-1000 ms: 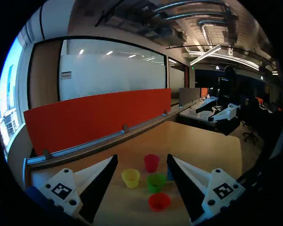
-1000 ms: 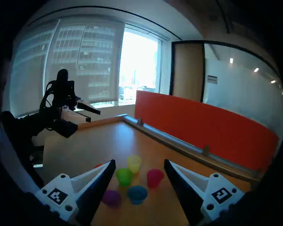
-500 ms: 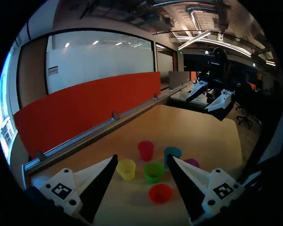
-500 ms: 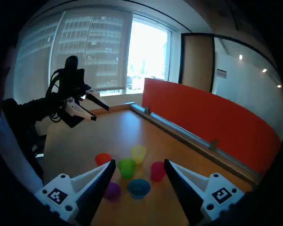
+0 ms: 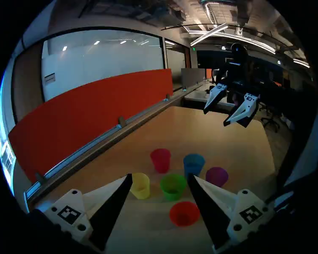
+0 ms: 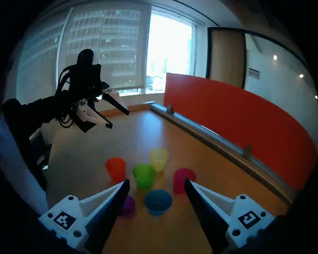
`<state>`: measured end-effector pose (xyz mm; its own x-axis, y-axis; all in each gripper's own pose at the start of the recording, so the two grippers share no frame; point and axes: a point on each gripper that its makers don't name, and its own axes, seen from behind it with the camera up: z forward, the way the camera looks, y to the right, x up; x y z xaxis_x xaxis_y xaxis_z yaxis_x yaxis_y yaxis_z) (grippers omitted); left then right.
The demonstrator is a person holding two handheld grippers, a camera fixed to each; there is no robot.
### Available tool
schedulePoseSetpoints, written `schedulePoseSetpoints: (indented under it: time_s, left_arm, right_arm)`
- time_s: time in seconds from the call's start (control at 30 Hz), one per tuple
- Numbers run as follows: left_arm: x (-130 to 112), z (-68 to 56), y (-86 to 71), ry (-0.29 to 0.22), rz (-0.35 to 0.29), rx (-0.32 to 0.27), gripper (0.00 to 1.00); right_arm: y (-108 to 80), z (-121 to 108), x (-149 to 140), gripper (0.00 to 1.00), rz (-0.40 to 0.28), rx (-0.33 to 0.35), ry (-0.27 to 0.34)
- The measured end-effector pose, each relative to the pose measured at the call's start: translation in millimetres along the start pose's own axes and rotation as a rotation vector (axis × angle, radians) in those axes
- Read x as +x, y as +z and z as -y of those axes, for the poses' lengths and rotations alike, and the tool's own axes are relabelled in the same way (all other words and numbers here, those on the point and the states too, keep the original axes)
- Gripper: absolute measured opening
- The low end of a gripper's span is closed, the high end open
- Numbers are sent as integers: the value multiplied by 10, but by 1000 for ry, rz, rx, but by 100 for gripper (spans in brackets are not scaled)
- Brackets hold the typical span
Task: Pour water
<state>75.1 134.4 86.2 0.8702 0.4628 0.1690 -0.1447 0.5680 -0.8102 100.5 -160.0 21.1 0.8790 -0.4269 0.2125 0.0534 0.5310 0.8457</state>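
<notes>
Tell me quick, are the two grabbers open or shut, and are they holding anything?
Left gripper: jaws open, holding nothing.
Right gripper: jaws open, holding nothing.

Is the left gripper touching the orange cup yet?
Apart. The right gripper view shows the left gripper held in the air, with bare table between it and the orange cup.

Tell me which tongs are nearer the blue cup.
Right. The blue cup lies just ahead of the right tongs, between their tips; from the left tongs it stands in the far row.
</notes>
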Motion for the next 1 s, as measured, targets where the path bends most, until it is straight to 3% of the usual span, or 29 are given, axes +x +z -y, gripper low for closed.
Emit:
schedulePoseSetpoints:
  time_s: [0.6, 1.0]
  left_arm:
    - [-401, -118, 338, 44, 130, -96, 97]
    - [-630, -204, 569, 54, 206, -142, 97]
  right_arm:
    - [208, -8, -561, 100, 91, 40, 21]
    - [337, -41, -832, 100, 139, 49, 4]
